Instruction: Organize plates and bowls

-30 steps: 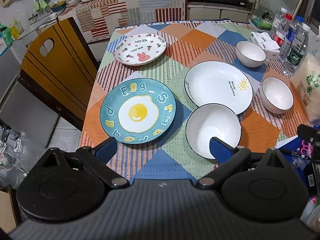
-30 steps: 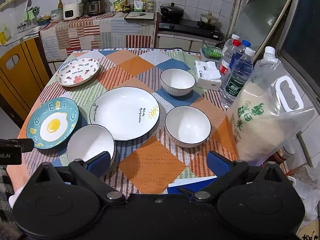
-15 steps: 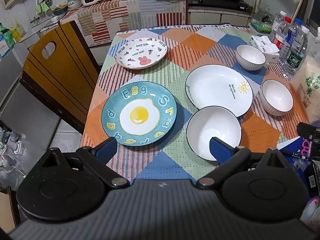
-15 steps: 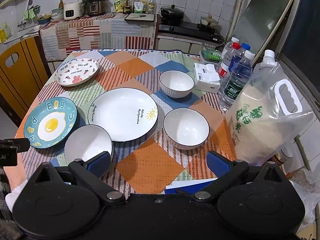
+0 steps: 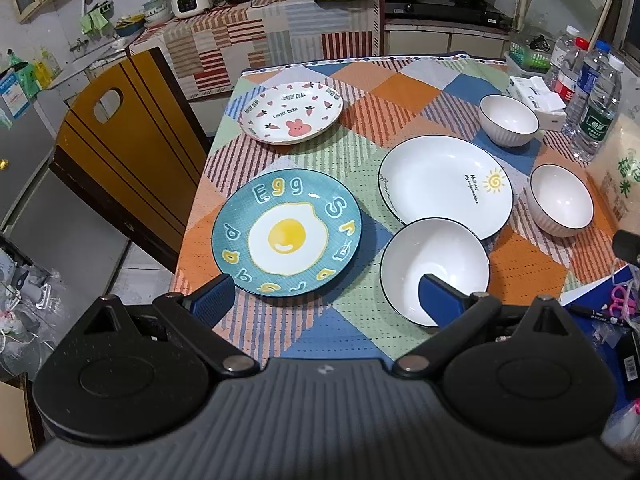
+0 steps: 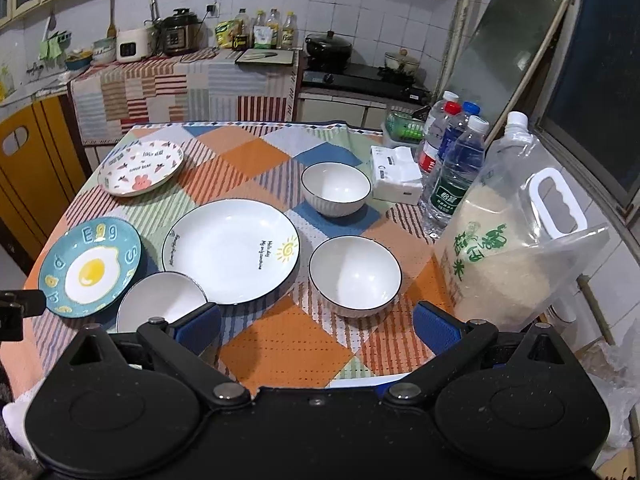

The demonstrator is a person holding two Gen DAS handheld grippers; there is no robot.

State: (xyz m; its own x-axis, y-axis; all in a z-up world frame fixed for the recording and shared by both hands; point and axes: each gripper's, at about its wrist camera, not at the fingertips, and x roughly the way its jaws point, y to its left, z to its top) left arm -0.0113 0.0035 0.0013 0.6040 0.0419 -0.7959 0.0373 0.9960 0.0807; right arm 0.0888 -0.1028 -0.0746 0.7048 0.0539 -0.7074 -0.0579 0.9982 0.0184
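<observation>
On the patchwork tablecloth lie three plates: a blue egg plate (image 5: 287, 233) (image 6: 91, 267), a white sun plate (image 5: 445, 185) (image 6: 231, 250) and a bunny plate (image 5: 291, 112) (image 6: 141, 167). Three white bowls stand near them: a near bowl (image 5: 434, 269) (image 6: 160, 306), a right bowl (image 5: 561, 205) (image 6: 355, 276) and a far bowl (image 5: 508, 119) (image 6: 335, 187). My left gripper (image 5: 326, 300) is open and empty, above the near table edge between the egg plate and the near bowl. My right gripper (image 6: 318, 326) is open and empty, in front of the right bowl.
Water bottles (image 6: 452, 168), a tissue pack (image 6: 396, 174) and a big bag of rice (image 6: 516, 256) stand along the table's right side. A yellow chair (image 5: 120, 152) is at the left. Pens and papers (image 5: 600, 304) lie at the near right corner.
Both grippers have drawn back and risen a little, so the dishes sit slightly farther off. No dish has moved.
</observation>
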